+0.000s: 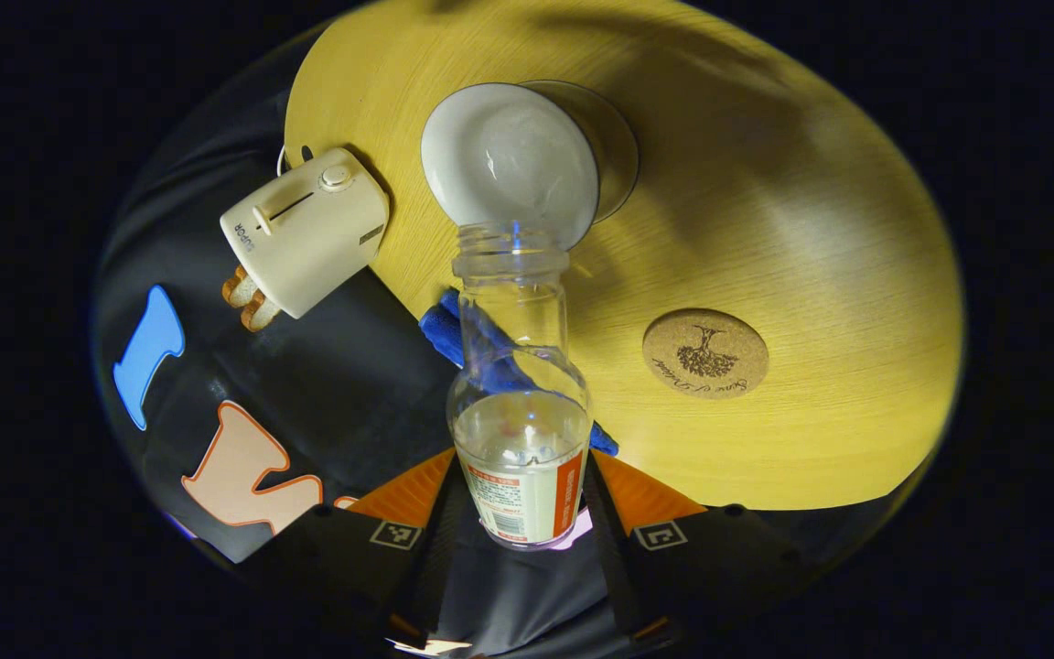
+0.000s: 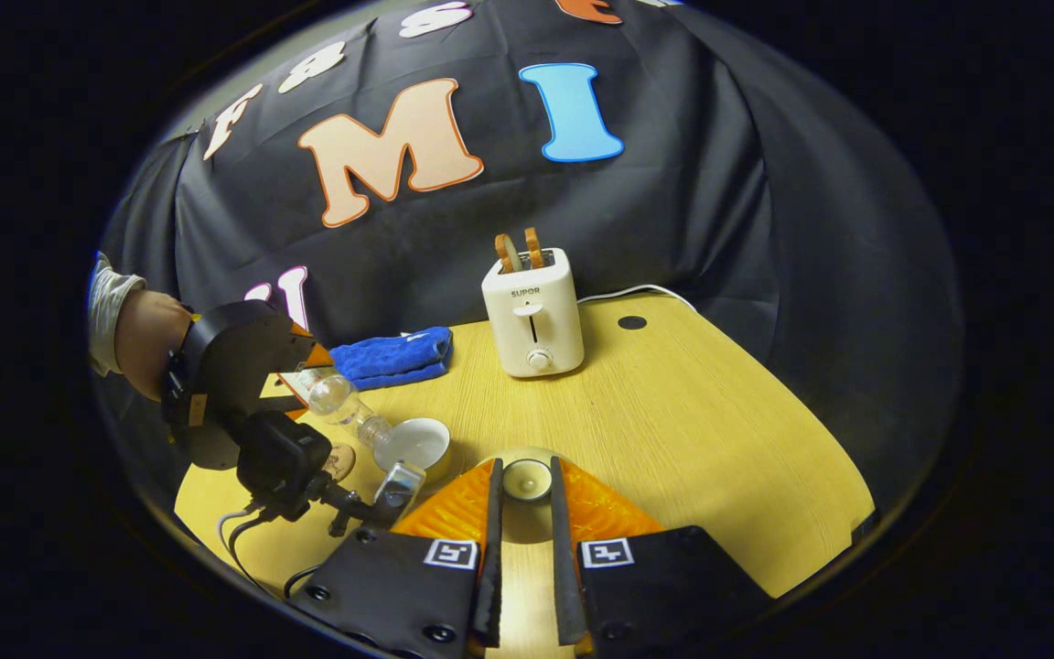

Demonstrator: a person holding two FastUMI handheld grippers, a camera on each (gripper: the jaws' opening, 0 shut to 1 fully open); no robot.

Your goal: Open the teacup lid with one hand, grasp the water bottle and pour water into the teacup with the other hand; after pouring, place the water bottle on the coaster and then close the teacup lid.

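My left gripper [image 1: 522, 469] is shut on a clear water bottle [image 1: 520, 366], gripping it around the labelled lower part. The bottle is tipped forward with its uncapped mouth at the rim of the white teacup [image 1: 509, 156], which stands uncovered on the yellow table. Some water sits in the bottle's lower part; I cannot make out a stream. A round cork coaster [image 1: 705, 353] lies bare to the right of the bottle. My right gripper [image 2: 525, 480] is shut on the teacup lid [image 2: 526, 469], held to the right of the teacup [image 2: 417, 444] and the tilted bottle [image 2: 344, 407].
A white toaster [image 2: 532, 316] with bread slices stands at the back of the yellow table [image 2: 692, 430], with a folded blue cloth [image 2: 390, 357] to its left. A hand and sleeve [image 2: 124, 334] hold the left gripper [image 2: 294, 380]. Cables trail by the table's near left edge.
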